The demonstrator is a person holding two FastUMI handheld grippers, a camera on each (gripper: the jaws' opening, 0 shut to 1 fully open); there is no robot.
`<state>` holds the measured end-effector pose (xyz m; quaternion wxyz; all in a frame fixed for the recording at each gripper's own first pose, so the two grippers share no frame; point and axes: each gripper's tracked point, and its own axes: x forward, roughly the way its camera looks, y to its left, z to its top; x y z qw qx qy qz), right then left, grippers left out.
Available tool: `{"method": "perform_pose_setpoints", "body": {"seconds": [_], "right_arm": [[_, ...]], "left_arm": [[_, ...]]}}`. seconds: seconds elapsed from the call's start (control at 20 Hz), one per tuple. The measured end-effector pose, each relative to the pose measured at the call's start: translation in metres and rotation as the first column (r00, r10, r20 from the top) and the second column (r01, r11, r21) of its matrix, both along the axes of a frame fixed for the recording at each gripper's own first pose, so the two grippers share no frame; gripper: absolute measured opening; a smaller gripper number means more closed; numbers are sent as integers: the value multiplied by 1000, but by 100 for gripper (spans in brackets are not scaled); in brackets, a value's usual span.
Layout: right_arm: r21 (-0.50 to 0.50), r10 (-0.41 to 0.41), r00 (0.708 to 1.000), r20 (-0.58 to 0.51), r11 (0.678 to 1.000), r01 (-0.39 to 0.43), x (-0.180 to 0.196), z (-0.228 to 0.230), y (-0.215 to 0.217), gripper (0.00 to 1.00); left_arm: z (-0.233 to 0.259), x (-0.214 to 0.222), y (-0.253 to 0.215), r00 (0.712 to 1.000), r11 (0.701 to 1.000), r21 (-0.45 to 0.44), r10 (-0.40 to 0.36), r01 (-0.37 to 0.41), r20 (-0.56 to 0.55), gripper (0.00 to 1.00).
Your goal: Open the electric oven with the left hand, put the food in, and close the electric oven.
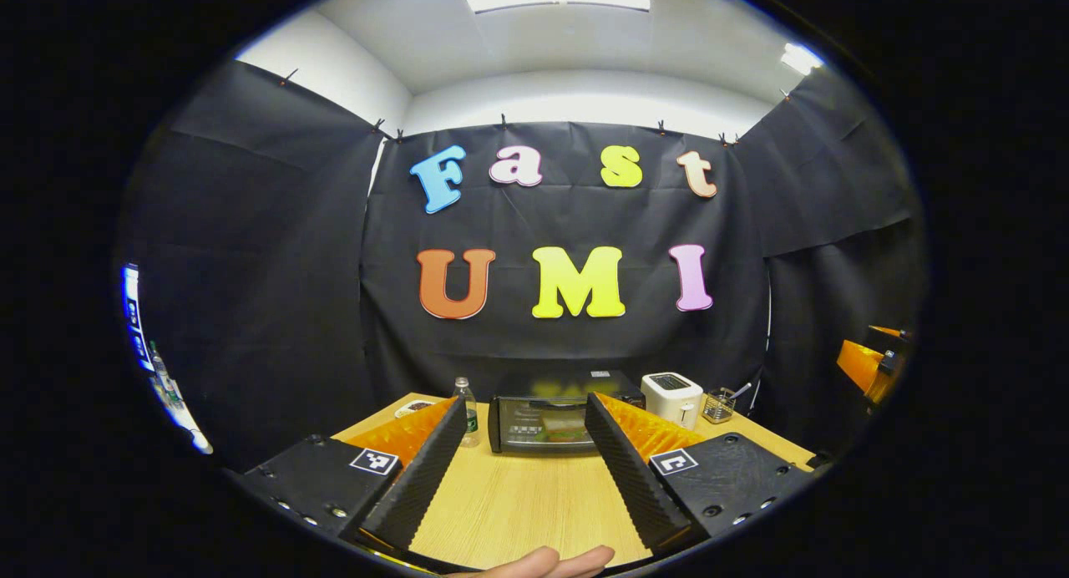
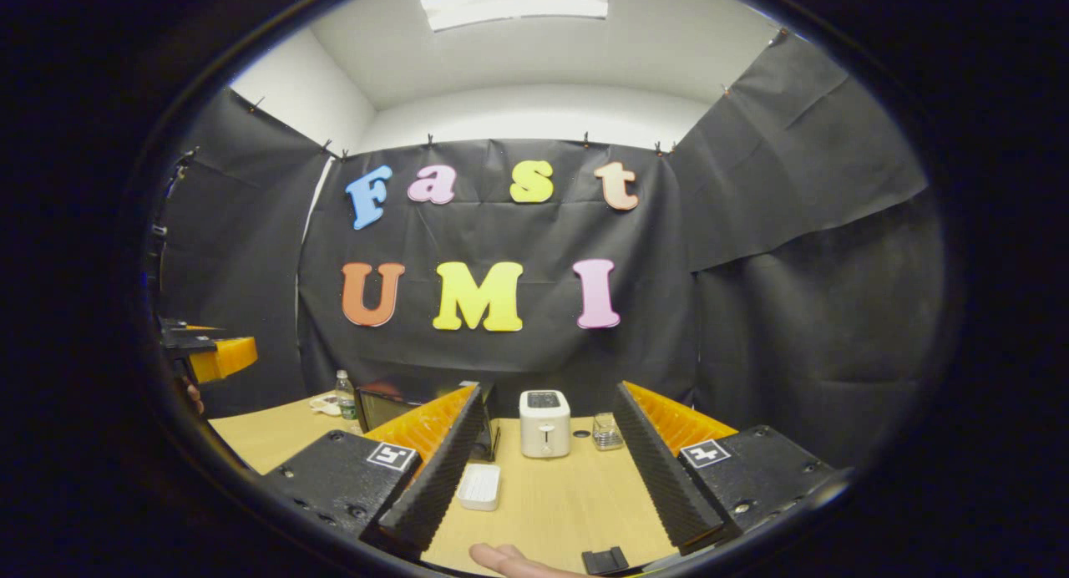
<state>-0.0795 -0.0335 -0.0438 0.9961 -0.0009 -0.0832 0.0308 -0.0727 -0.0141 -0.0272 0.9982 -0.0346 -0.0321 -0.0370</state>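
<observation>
While both tongs hang above the near edge of the table (image 1: 518, 503), I read the electric oven (image 1: 547, 423) as the landmark for every position below. From the left gripper (image 1: 522, 469), the oven lies straight ahead and well apart, framed between its two fingers. Its long axis runs crosswise to the fingers, so the door faces me squarely. I judge the door shut; I cannot make out the handle.

From the right gripper (image 2: 543, 486), the oven (image 2: 392, 407) sits ahead and to the left, partly hidden behind a finger. The left gripper is therefore the better lined up to open it, as the task requires.

Both tongs stand released, fingers spread wide, grasping nothing.

A bottle (image 1: 465, 407) stands just left of the oven. A white toaster (image 1: 672, 397) stands just right of it, with a small wire basket (image 1: 718, 405) beyond. A small white dish (image 2: 479, 486) lies on the table in front of the oven's right end; I cannot tell whether it holds the food.

Bare tabletop lies between the left gripper and the oven door, so I judge the approach unobstructed.
</observation>
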Motion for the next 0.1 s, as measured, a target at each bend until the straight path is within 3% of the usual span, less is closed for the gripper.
{"method": "perform_pose_setpoints", "body": {"seconds": [0.1], "right_arm": [[-2,-1,1000,-5,1000,1,-4,-4,0,89]], "left_arm": [[-3,-15,-7,1000,1000,-15,-4,4,10,93]]}}
